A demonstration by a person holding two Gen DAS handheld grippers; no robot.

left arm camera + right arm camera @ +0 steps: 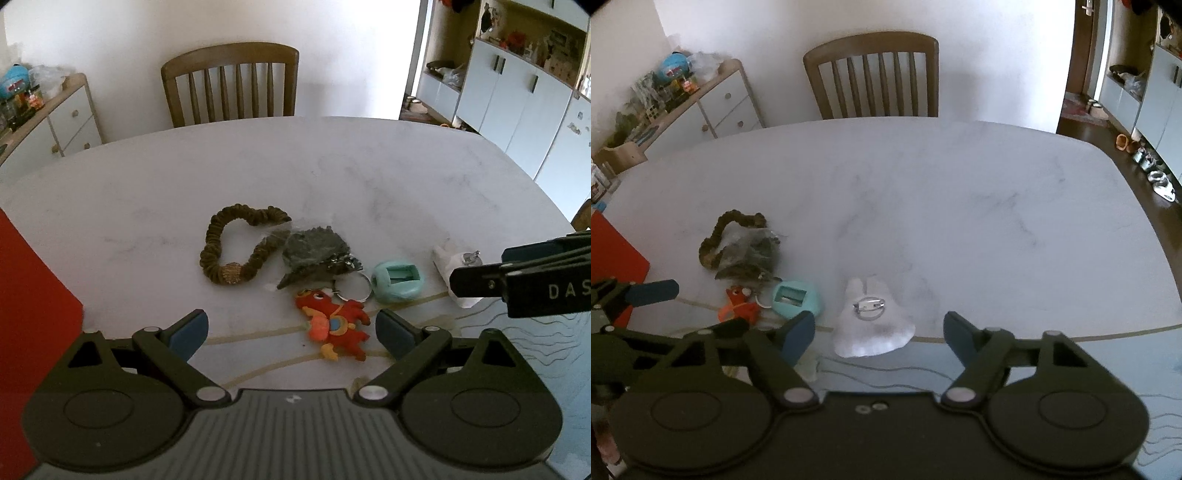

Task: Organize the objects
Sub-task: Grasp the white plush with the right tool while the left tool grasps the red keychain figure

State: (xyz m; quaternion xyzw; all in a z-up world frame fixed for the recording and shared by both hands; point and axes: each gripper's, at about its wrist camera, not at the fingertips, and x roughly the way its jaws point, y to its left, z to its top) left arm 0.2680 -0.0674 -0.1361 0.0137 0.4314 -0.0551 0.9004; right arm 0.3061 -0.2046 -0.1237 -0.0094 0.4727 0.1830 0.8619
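Marble table (332, 177) carries my targets: left gripper (291, 330) spread wide over red keychain (334, 326); right gripper (879, 332) parted, empty, above white brooch (873, 325).

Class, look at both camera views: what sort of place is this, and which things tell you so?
Most likely a home dining room: a marble-look table with a wooden chair pushed up to it, a cluttered sideboard by the wall, and shoes lined up on the floor.

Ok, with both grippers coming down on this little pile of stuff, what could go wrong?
1. The red keychain's ring lies under the dark bag, so lifting it with the left gripper may drag the bag and the scrunchie.
2. The flat white brooch could slip out of the right gripper.
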